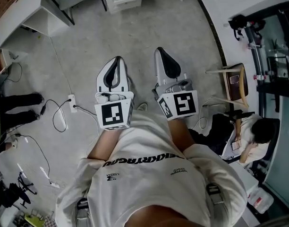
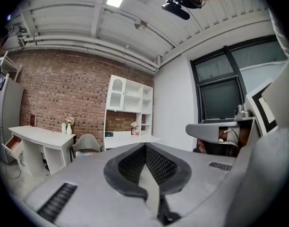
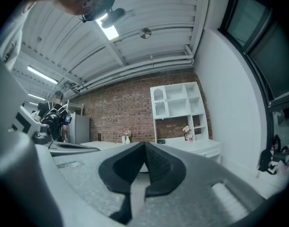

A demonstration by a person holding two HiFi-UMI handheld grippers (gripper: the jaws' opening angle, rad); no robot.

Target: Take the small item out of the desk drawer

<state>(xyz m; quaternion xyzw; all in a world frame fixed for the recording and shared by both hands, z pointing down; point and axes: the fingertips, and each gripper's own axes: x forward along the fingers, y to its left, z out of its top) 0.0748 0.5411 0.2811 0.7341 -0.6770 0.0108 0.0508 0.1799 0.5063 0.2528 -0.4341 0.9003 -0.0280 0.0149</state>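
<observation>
White left claw (image 1: 117, 60), right claw (image 1: 159, 52) level, side by side, closed, empty.

The desk (image 2: 38, 135) is white, with a long flat top on plain white legs. It stands on the floor against the brick wall, at the left of the left gripper view. At the desk's left end one drawer (image 2: 12, 144) is pulled out well clear of the front. It is a shallow white box with a reddish-brown inside, and it is open to the room. What lies in it is too small to make out. In the head view the same brown-lined drawer seems to show at the left edge, under the desk's white top.
</observation>
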